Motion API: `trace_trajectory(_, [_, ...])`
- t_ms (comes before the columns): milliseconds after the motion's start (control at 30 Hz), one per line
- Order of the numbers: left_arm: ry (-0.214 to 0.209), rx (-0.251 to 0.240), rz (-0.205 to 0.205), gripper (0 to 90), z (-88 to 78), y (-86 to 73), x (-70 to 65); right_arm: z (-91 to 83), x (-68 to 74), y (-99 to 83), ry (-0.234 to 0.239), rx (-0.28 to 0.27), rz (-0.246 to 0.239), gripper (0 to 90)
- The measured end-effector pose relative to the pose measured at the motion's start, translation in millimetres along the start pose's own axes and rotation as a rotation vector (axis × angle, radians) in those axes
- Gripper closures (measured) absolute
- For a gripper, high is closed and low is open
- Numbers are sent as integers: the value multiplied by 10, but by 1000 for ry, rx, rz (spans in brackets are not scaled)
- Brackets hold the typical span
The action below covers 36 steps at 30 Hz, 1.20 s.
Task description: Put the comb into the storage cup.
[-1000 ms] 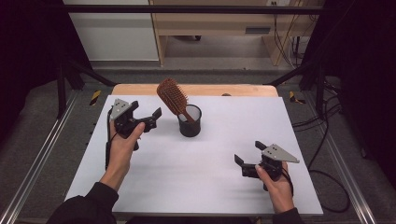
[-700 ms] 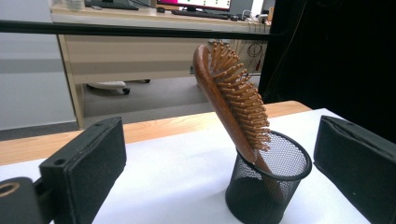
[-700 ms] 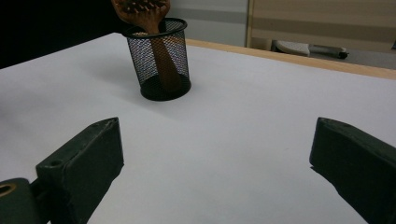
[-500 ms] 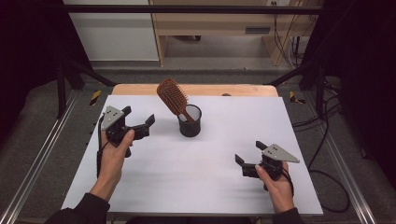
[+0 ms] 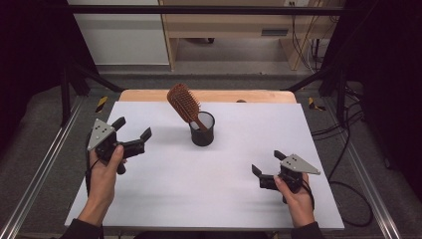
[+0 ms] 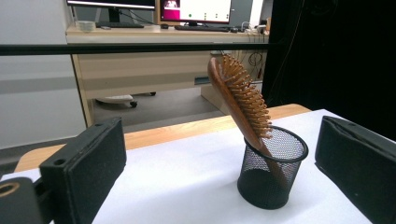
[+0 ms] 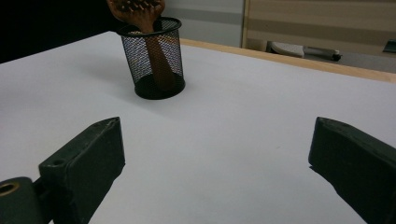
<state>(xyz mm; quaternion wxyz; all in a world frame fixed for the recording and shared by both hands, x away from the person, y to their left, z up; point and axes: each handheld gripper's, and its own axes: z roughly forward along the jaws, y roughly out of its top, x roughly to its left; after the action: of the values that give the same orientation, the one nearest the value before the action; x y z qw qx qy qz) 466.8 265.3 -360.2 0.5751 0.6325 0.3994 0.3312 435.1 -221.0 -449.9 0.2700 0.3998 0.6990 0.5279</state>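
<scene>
While my left tongs [image 5: 133, 135] hang released at nine o'clock of the mesh cup [image 5: 202, 129], I see the hairbrush [image 5: 184, 103] standing in it handle down, its long axis tilted, head pointing up toward eleven o'clock. My right tongs [image 5: 266, 169], also released, rest on the tabletop [image 5: 199, 189] at four o'clock, well apart.

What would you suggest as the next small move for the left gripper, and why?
Probably draw the left gripper a little farther from the mesh cup and rest it on the table. The wooden hairbrush already stands handle-down in the cup, leaning on its rim, and both grippers are open, empty and apart from it, the right gripper low near the table's front.
</scene>
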Motion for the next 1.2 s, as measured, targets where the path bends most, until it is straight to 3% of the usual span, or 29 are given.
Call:
trace_trajectory(367, [28,-45,-7,23,-283,5,167,-36,-16,-12,-25,-33,-23,42])
trace_trajectory(567, [12,-55,-3,21,-422,12,264,-47,-57,-30,-46,-47,-35,48])
trace_trajectory(900, [23,-63,-4,21,-593,-168,367,-95,-104,-52,-46,-54,-17,41])
trace_trajectory(1100, [32,-60,30,21,-688,-228,355,-116,-121,-43,-45,-67,-15,40])
trace_trajectory(1200, [11,-62,33,21,-717,-292,349,-142,-133,-43,-47,-78,-18,39])
